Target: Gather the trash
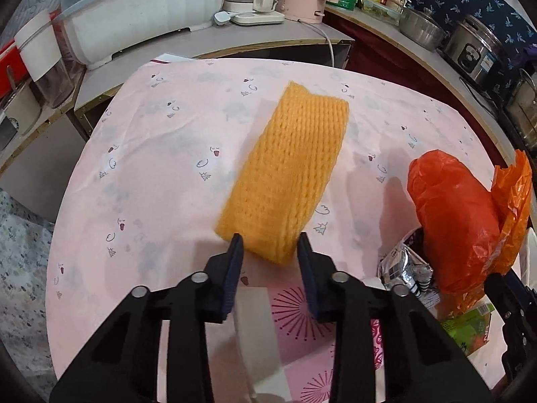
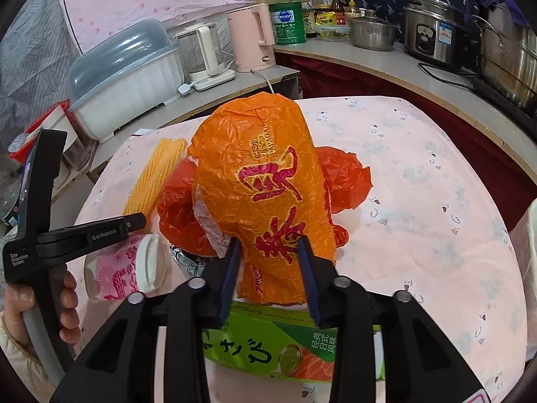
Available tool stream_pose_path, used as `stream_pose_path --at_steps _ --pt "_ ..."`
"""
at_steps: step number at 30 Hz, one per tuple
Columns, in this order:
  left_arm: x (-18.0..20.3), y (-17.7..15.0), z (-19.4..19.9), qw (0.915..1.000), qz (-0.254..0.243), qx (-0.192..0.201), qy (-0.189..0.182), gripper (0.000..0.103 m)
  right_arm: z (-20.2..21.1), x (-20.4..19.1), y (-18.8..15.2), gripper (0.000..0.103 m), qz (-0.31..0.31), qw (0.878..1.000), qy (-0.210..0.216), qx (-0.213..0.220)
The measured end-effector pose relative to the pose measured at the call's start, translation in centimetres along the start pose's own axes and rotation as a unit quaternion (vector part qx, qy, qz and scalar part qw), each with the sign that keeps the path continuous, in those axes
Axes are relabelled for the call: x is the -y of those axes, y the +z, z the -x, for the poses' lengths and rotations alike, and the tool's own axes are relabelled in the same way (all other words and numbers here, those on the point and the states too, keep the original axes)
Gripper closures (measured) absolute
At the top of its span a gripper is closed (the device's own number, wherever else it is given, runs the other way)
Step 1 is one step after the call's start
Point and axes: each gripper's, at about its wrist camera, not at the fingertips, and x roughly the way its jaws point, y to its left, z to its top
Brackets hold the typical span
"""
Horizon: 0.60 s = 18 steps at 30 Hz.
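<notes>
A yellow foam fruit net [image 1: 288, 171] lies on the pink-clothed table [image 1: 151, 154]. My left gripper [image 1: 270, 243] is open, its fingertips on either side of the net's near end. My right gripper [image 2: 270, 245] has its pads against an orange plastic bag [image 2: 265, 181] with red print and holds it raised. A red plastic bag [image 2: 178, 208] lies under it. The net [image 2: 154, 174] also shows in the right wrist view, with the left gripper [image 2: 134, 223] beside it. The orange bag [image 1: 513, 208] and red bag [image 1: 453, 215] show at the right of the left wrist view.
A silver foil wrapper [image 1: 406, 268], a green wasabi box [image 2: 285, 346], a white lid [image 2: 149, 262] and a pink-patterned paper [image 1: 295, 319] lie near the front. Behind the table a counter holds a dish rack [image 2: 127, 77], kettles [image 2: 250, 40] and pots [image 2: 433, 30].
</notes>
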Motion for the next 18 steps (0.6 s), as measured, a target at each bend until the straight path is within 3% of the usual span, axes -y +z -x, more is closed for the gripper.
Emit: stream_pose_path --at_steps 4,14,16,18 --pt "0.4 -0.5 0.9 0.9998 0.008 -0.001 -0.019 0.093 0.9 0.4 -0.1 0.102 -0.002 1.0 0.012 0.006" --pt "2.8 -1.9 4.9 0.9993 0.0 0.026 -0.028 0.094 4.3 1.8 -0.3 0.102 -0.011 0.999 0.019 0.028" --pt "3.1 -2.1 5.6 0.9991 0.001 0.03 -0.03 0.094 4.5 1.9 -0.3 0.094 -0.014 0.999 0.024 0.023" --pt "3.3 -2.4 6.3 0.9989 0.001 0.035 -0.032 0.094 4.5 1.9 -0.3 0.061 -0.014 0.999 0.022 0.022"
